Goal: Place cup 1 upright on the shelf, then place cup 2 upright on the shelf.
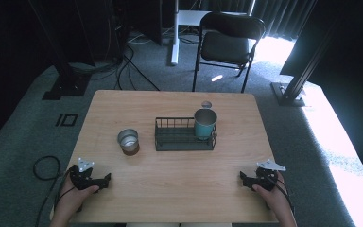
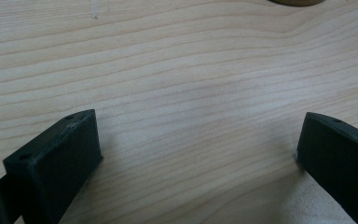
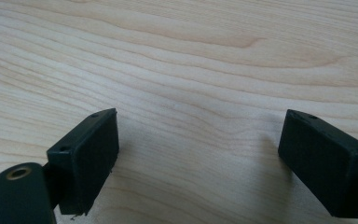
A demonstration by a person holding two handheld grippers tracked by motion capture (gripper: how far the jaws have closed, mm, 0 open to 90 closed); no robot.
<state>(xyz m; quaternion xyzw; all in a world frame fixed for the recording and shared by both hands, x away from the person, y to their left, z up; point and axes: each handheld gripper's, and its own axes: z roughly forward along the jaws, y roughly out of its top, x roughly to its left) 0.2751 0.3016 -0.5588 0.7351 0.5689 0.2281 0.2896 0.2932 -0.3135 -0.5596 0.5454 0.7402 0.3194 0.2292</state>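
High view: two released claws, left claw (image 1: 108,178) and right claw (image 1: 242,177); two cups, steel cup (image 1: 128,140) and teal cup (image 1: 205,123).

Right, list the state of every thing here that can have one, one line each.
Left gripper: open, empty, resting on the table.
Right gripper: open, empty, resting on the table.
Teal cup: upright, standing in the wire rack.
Steel cup: upright on the table, left of the rack.
Chair: unoccupied.

The counter (image 1: 170,184) is pale wood with wavy brown grain. Both tools, left (image 1: 105,180) and right (image 1: 244,178), are black. The rack (image 1: 184,140) is dark wire, the cup (image 1: 205,124) in it teal, the other cup (image 1: 128,141) silvery, perhaps brown-based.
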